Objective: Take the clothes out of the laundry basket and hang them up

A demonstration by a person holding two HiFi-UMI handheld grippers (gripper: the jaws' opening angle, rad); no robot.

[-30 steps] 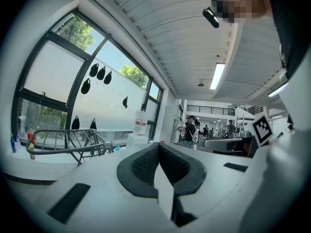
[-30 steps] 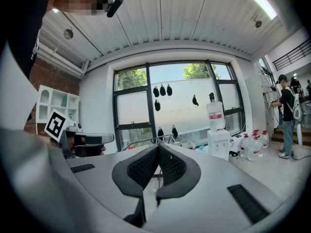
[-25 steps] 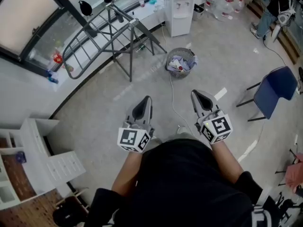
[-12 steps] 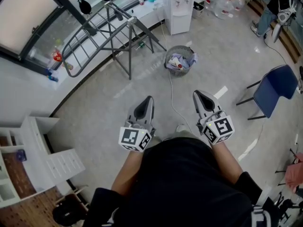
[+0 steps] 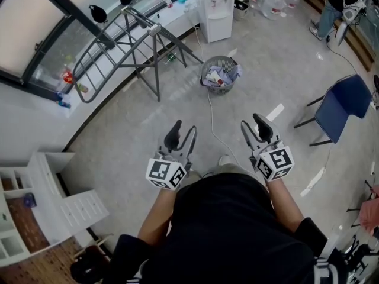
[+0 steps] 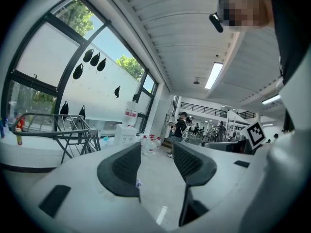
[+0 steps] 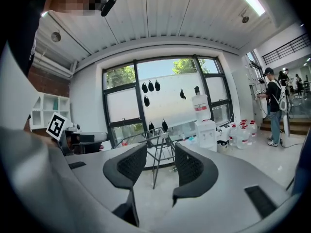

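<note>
Both grippers: since the earlier head view the left gripper (image 5: 184, 129) and right gripper (image 5: 253, 123) go from closed to parted. Their fingers have just been opening. Each gripper view shows a middling gap with only floor and room behind it, so nothing is held.
Floor (image 5: 136, 135): bare and glossy between the person and the work. A garment dropped here would probably pick up dirt and cost a second pick.
Drying rack (image 5: 156, 58): stands by the window on splayed legs, well apart from both grippers. It looks light, so a hard tug while draping could shift or tip it.
Chair (image 5: 346, 96): off to the right and well apart. There is little risk unless the right arm swings wide.
Laundry basket (image 5: 204, 78): wire mesh, on the floor near the rack's front leg. It lies ahead of both grippers and is not yet reached. Fingers that close too low could catch the mesh and lift the basket along with the cloth.
Clothes (image 5: 220, 74): crumpled together inside the basket. Pulling one piece may drag others over the rim.
Cable (image 5: 211, 120): runs along the floor from beside the basket toward the person's feet. A step forward could snag it or cause a trip.
</note>
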